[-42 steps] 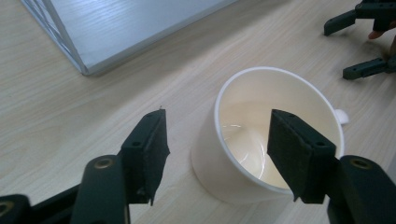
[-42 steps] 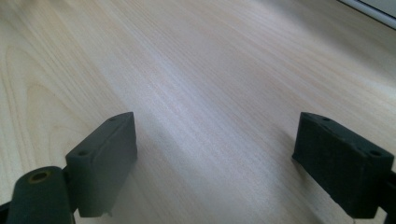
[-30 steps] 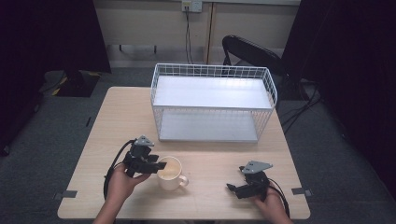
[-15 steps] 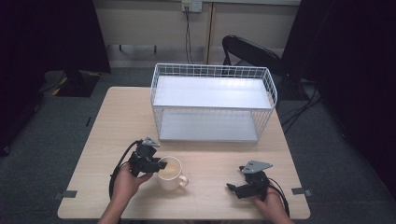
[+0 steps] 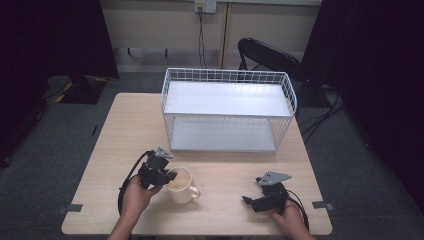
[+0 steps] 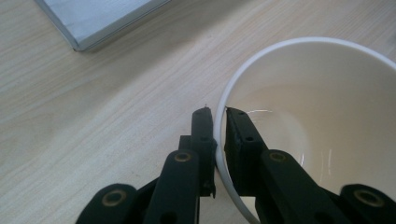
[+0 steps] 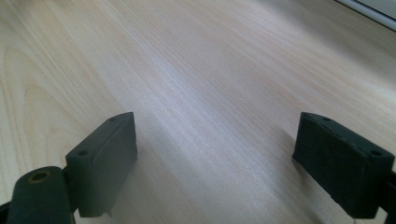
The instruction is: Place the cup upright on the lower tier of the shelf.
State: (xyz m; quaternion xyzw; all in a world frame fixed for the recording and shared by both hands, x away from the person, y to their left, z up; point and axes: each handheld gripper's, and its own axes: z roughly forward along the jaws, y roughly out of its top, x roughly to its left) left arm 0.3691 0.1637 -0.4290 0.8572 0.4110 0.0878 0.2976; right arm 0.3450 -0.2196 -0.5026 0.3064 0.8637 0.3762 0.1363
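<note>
A person seated at a pale wooden table [image 5: 120, 135] works a black two-jaw gripper in each hand. The left gripper [image 5: 167, 176], seen from the high view near the front left of the tabletop, has just been closing its jaws, and the left gripper view shows them pinching the thin rim of a cream ceramic mug [image 6: 327, 116]: one jaw stands outside the wall, the other inside the bowl, with the rim clamped between them. The mug [image 5: 181, 185] stands upright on the table just right of that gripper, its handle turned toward the front right. It sits in front of a white wire rack with two flat white shelves [image 5: 227, 112], which occupies the far middle of the table, well apart from the mug. A corner of the rack's lower shelf [image 6: 93, 21] shows at the top left of the left gripper view.

The right gripper [image 5: 252, 201] rests low near the front right of the table, held in the person's right hand [image 5: 290, 222]. The right gripper view shows its jaws spread wide over bare wood grain, with nothing between them. Black cables trail from both grippers toward the table's front edge.
</note>
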